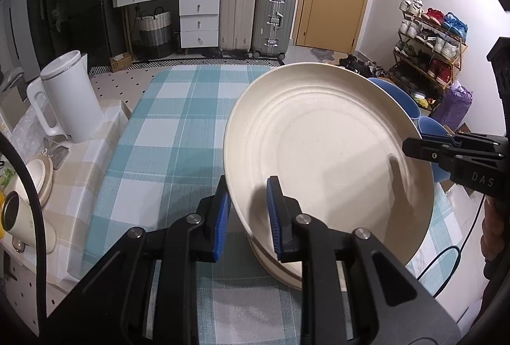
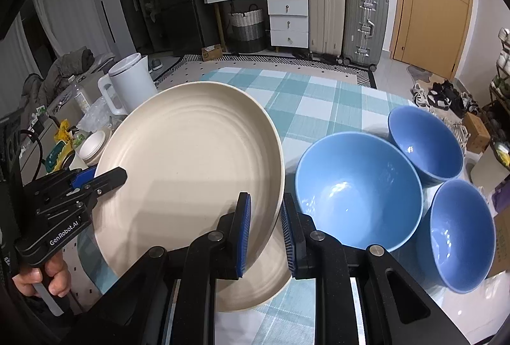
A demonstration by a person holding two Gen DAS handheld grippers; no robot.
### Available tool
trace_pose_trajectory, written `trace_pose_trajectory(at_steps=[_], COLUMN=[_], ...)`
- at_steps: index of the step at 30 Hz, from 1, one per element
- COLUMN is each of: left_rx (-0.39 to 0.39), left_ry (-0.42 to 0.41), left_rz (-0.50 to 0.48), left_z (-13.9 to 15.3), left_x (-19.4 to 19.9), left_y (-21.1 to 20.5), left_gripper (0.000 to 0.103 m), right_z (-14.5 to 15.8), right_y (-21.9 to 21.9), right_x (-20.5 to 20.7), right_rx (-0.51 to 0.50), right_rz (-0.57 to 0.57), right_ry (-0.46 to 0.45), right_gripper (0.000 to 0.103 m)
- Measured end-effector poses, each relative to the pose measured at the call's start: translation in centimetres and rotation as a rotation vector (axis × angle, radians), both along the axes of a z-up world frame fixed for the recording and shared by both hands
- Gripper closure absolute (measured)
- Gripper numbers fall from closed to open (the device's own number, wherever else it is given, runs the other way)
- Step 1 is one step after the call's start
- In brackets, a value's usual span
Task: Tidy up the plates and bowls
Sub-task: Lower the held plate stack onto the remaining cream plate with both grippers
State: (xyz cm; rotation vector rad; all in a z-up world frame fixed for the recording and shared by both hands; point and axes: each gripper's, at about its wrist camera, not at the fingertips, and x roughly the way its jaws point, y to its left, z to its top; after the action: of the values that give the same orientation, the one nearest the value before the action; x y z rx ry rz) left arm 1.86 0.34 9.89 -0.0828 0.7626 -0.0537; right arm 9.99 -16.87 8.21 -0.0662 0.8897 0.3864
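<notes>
A large cream plate (image 1: pixel 328 150) is held tilted above the checked tablecloth, over another cream plate (image 1: pixel 280 271) lying flat beneath it. My left gripper (image 1: pixel 248 214) straddles its left rim with some gap at the pads. My right gripper (image 2: pixel 264 233) straddles its right rim (image 2: pixel 197 166), also not fully closed. The lower plate shows in the right wrist view (image 2: pixel 255 290). Three blue bowls stand to the right: a big one (image 2: pixel 357 192), one behind (image 2: pixel 424 144), one at the near right (image 2: pixel 459 233).
A white kettle (image 1: pixel 68 96) stands at the table's left edge, with a cream lidded jar (image 1: pixel 38 179) and a flask (image 1: pixel 19 220) near it. The teal checked cloth (image 1: pixel 178 121) covers the table. Suitcases, drawers and a shoe rack stand beyond.
</notes>
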Motion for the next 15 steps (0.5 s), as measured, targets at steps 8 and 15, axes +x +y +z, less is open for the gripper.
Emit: trace_pose_trajectory(at_steps=[8,15], left_rx=[0.004,0.016], left_ry=[0.026,0.033], left_rz=[-0.014,-0.029], left_z=[-2.4,-3.9], left_x=[0.6,1.2], left_y=[0.3,0.1], left_gripper=[0.085,0.085], right_z=[-2.3,-3.8], right_y=[-0.4,-0.9], right_x=[-0.4,-0.7], right_rx=[0.038,0.058], right_rz=[-0.012,-0.028], right_ry=[0.031,0.045], right_gripper=[0.082,0.082])
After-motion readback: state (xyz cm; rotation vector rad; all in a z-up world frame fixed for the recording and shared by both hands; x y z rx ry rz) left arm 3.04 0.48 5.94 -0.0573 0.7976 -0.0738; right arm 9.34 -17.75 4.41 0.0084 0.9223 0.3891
